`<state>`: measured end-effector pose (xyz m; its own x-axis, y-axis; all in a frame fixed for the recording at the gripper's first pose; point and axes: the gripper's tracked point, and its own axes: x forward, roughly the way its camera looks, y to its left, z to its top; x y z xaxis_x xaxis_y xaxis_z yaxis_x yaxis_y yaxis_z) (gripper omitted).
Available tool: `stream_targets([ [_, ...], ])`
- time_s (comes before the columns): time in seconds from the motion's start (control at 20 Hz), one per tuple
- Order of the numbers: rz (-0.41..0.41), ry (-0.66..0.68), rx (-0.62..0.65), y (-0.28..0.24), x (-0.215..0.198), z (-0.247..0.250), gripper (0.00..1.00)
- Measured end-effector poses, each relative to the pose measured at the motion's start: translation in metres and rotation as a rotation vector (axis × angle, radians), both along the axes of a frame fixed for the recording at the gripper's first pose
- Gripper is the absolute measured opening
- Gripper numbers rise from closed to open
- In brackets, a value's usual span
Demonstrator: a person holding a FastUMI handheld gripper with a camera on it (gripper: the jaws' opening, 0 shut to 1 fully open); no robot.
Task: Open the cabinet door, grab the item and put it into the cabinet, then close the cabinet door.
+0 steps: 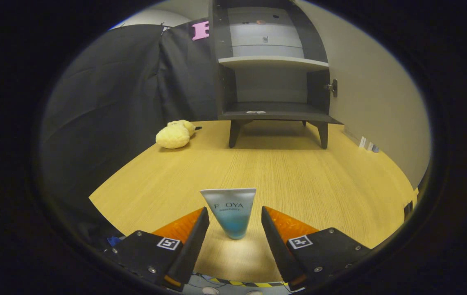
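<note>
While the gripper (233,223) is held low and level over the wooden table (299,180), it is pointed straight along the tabletop toward the cabinet (272,82) at the far end. Its two fingers (194,235) are spread wide, and a tube (230,211) is framed between them, standing on its cap with the flat crimped end up. A clear gap of bare table can be seen on each side of the tube, so neither finger is pressed against it and nothing is gripped. The tube is whitish at the top and shades to blue near the cap; it appears to stand about level with the fingertips, though the curved view makes the depth hard to judge. Well beyond the fingers, the cabinet is raised on short dark legs, and its door (364,82) is swung fully open to the right, with a small metal hinge (332,87) seen on the inner edge. A pale shelf (272,62) divides the dark interior, and the lower compartment holds nothing but a small light mark on its floor. Near the cabinet's left leg, a yellow plush toy (174,134) is lying on the table beside the black cloth wall (106,102), well apart from the tube.
</note>
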<state>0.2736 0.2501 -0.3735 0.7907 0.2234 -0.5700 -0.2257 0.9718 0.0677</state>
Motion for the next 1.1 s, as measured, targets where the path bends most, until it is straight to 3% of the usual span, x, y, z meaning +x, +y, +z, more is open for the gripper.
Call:
stream_targets([
  [0.05,0.005,0.005,-0.001,0.001,0.0,-0.002,0.78],
  [0.2,0.022,0.011,-0.002,0.005,0.001,-0.003,0.55],
  [0.3,0.034,0.011,0.003,0.008,0.002,0.0,0.52],
  [0.65,0.047,-0.07,0.004,0.005,0.03,0.059,0.52],
  [1.1,0.03,-0.206,0.035,-0.007,0.093,0.18,0.52],
])
